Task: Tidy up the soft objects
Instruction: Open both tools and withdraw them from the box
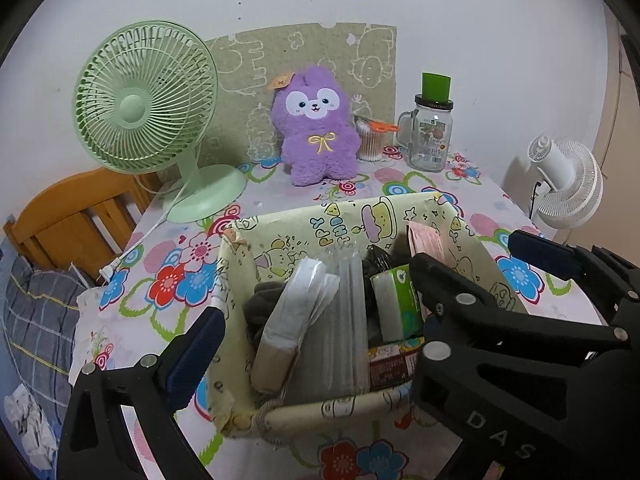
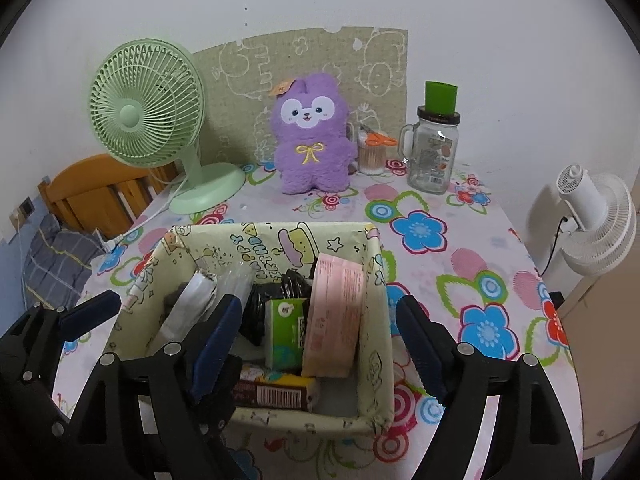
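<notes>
Where the floral cloth (image 1: 132, 312) covers the table, a fabric bin (image 2: 372, 320) stands near the front edge, its lining printed with cartoon figures.

Bin contents, upright or leaning: pink pack (image 2: 336, 316) against the right wall; green tissue pack (image 2: 286, 330) at centre; black bag (image 2: 294, 284) behind it; clear sleeve (image 1: 348, 320); white-and-tan packet (image 1: 286, 320) and dark cloth (image 1: 260, 304) to the left; barcoded box (image 2: 276, 394) lying flat at the near wall.

Plush (image 1: 316, 128): purple, yellow bow, upright at the table's back against a green mat (image 1: 304, 60), well apart from the bin.

Other items: green fan (image 1: 148, 116) back left; cotton-swab jar (image 1: 370, 142) with orange scissors (image 1: 380, 127) on top, just right of the plush; glass mug (image 1: 432, 136) with a green cap; white fan (image 2: 596, 224) off the right edge; wooden chair (image 1: 80, 216) and plaid pillow (image 1: 40, 320) at left.

Left gripper (image 1: 360, 288): jaws spread wide, holding nothing, straddling the bin, one finger outside the left wall.

Right gripper (image 2: 316, 344): jaws apart, holding nothing, its left finger (image 2: 216, 344) inside the bin, the right one outside the right wall.
</notes>
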`<state>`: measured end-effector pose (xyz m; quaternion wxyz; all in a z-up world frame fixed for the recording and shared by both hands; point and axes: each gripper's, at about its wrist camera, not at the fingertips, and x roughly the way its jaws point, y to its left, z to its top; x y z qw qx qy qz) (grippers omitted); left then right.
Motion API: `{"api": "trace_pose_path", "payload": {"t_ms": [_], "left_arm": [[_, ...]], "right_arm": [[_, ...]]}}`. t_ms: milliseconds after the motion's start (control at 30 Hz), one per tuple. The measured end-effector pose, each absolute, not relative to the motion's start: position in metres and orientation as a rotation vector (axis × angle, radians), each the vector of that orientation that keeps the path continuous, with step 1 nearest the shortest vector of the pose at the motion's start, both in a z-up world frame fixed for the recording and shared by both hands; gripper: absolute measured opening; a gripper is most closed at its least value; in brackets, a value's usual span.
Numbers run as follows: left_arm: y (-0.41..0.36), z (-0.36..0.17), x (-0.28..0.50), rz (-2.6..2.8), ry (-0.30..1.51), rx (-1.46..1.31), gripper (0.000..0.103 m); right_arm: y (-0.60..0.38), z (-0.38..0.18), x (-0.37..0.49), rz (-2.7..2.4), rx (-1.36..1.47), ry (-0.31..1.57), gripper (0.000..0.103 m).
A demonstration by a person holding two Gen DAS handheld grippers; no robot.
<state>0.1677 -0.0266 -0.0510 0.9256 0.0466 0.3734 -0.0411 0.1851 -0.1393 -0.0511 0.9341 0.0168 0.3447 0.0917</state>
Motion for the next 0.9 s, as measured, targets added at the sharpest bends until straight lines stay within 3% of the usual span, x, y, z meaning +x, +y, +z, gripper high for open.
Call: {"api": "trace_pose_path", "payload": {"t_ms": [900], "left_arm": [[-0.008,-0.046,0.103,-0.048,0.721,0.077,0.102]], "right_arm": [[-0.158,-0.048,0.115,0.122,0.028,0.667,0.089]]}}
